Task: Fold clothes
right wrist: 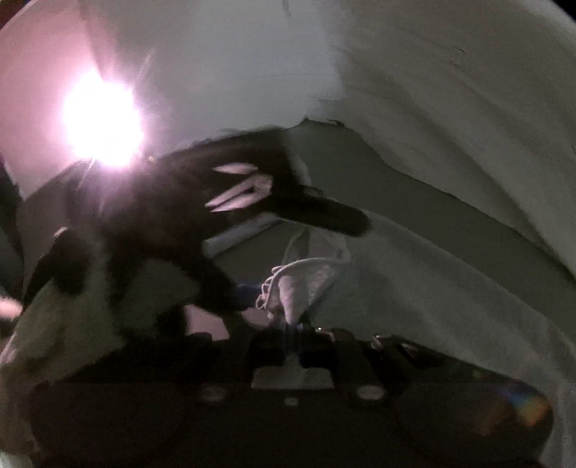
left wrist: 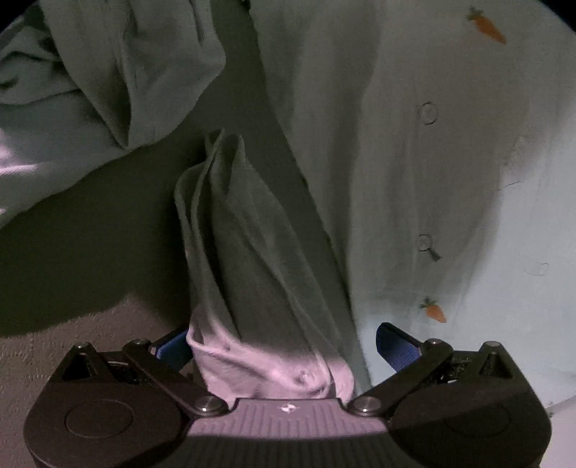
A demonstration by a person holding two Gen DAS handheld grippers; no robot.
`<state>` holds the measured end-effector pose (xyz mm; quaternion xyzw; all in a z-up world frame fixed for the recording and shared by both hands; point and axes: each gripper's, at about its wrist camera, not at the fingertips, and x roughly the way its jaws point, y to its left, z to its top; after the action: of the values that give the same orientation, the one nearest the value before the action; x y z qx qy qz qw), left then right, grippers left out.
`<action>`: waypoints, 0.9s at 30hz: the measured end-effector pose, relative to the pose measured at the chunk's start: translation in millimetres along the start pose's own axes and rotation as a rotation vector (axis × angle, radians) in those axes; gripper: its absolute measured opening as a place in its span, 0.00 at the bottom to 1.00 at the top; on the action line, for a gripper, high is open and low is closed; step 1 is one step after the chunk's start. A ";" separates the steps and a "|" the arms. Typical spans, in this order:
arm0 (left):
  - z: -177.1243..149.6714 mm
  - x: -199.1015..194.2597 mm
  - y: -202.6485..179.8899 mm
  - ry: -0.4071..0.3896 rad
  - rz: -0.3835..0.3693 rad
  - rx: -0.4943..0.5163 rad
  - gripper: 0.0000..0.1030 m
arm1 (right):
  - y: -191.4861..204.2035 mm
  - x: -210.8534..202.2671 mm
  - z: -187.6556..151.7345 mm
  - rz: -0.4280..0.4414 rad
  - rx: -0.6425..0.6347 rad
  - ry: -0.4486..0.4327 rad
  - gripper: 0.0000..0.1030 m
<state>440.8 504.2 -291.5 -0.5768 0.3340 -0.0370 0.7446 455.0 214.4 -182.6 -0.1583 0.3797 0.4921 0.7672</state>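
Left wrist showed your left gripper (left wrist: 282,347) spread wide around a bunched pale-green garment (left wrist: 248,252). Your right gripper's (right wrist: 291,338) fingers looked closed together, pinching white cloth (right wrist: 306,280).

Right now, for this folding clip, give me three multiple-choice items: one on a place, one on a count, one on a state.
1. Where does the bunched pale green sleeve lie?
A. between the left gripper's blue-padded fingers
B. on top of the carrot print
C. outside the view

2. How many orange carrot prints show on the pale buttoned garment in the left wrist view?
A. none
B. two
C. five

3. How does the left gripper stand?
A. open
B. shut on a button
C. folded away

Answers: 1 A, the fabric runs up from between the fingers. 2 B, one at top right, one lower down. 3 A, the fingers stand wide apart.
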 end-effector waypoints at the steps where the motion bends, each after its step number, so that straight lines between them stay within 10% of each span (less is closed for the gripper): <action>1: 2.8 2.7 -1.8 0.012 0.014 0.009 1.00 | 3.2 -0.4 0.0 -0.001 -0.021 0.000 0.05; 5: 9.7 8.7 -10.4 0.017 0.069 0.041 0.95 | 10.1 -0.1 2.2 0.012 -0.049 -0.011 0.05; 11: 10.5 14.2 -9.8 -0.023 0.240 0.012 0.15 | 7.1 -5.0 0.2 0.014 -0.050 -0.037 0.05; 21: -10.7 26.7 -113.2 -0.032 0.217 0.310 0.09 | -31.8 -83.1 -30.8 -0.128 0.094 -0.193 0.05; 27: -80.0 75.1 -233.4 0.063 0.116 0.635 0.09 | -62.5 -151.5 -62.1 -0.242 0.236 -0.326 0.05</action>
<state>532.8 327.0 -128.4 -0.2943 0.3610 -0.1146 0.8775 448.7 50.8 -120.0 -0.0304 0.2838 0.3678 0.8850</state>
